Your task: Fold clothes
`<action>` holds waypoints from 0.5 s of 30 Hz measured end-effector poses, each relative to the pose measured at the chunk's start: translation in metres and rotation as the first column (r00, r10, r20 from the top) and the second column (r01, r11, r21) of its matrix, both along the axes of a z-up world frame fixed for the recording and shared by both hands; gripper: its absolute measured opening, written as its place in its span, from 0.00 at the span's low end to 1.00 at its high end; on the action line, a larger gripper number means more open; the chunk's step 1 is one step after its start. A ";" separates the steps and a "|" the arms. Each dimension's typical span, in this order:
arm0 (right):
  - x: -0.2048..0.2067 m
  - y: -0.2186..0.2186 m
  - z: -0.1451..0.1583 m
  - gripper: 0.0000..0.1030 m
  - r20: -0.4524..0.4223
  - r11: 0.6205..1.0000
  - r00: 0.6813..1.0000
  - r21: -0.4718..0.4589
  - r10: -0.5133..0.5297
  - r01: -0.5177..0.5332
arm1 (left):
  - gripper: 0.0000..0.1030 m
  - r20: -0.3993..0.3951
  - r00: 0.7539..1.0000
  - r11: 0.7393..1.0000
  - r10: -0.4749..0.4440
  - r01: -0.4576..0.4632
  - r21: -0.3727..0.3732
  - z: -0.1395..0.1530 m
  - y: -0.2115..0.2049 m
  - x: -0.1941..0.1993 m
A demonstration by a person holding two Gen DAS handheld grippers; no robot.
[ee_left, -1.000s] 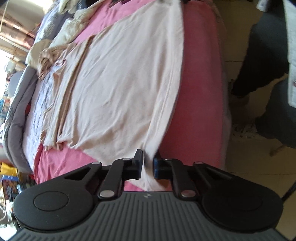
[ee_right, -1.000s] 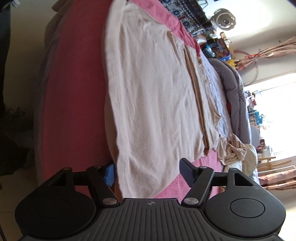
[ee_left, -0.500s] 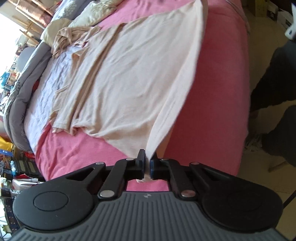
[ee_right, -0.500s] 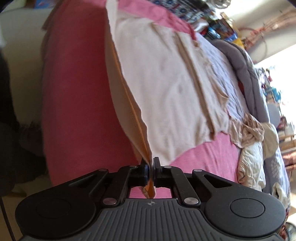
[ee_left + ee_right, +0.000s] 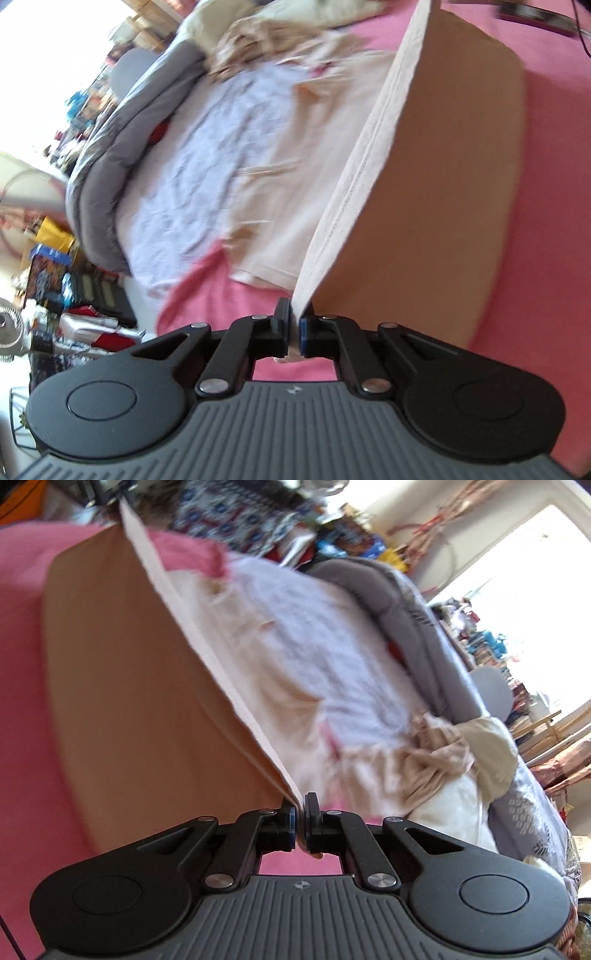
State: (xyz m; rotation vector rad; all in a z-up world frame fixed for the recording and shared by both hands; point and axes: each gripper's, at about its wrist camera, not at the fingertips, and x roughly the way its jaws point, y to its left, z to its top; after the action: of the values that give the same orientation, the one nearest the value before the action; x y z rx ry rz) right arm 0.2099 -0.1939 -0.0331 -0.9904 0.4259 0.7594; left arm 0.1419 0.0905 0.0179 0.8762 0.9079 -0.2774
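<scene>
Presently: left gripper point(image 5: 294, 328), fingers clamped on a hem corner of the beige garment point(image 5: 424, 192), whose lifted sheet rises toward 1 o'clock over the pink bedspread point(image 5: 546, 184). Right gripper point(image 5: 300, 821), fingers pinching the opposite corner, hem running toward 11 o'clock. Fabric judged light, limp, slightly slippery; best held at stitched corners.

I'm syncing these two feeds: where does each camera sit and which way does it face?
Left wrist: sits on the left claw, looking along its shut fingers at the pinched beige garment over the pink bedspread.
Right wrist: sits on the right claw, looking the same way.
Shared: that lifted hem, bedspread, grey duvet.
</scene>
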 end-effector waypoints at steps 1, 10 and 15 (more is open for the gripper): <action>0.021 0.006 -0.001 0.06 0.004 1.000 1.000 0.012 -0.007 0.007 | 0.04 0.004 1.000 1.000 0.025 -0.025 -0.001 -0.002 0.004 0.017; 0.153 0.056 -0.065 0.07 -0.050 0.993 0.992 -0.015 -0.114 0.114 | 0.21 -0.028 0.942 0.933 0.336 -0.336 -0.124 -0.055 0.053 0.156; 0.185 0.061 -0.079 0.27 -0.132 0.981 0.973 0.016 -0.188 0.192 | 0.48 -0.061 0.903 0.890 0.426 -0.430 -0.149 -0.072 0.065 0.172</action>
State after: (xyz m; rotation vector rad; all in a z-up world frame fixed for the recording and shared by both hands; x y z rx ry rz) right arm 0.3952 -0.1332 -0.1119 -0.8625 0.6127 0.6564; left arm 0.3135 0.1557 -0.0545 0.5055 1.0638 0.0232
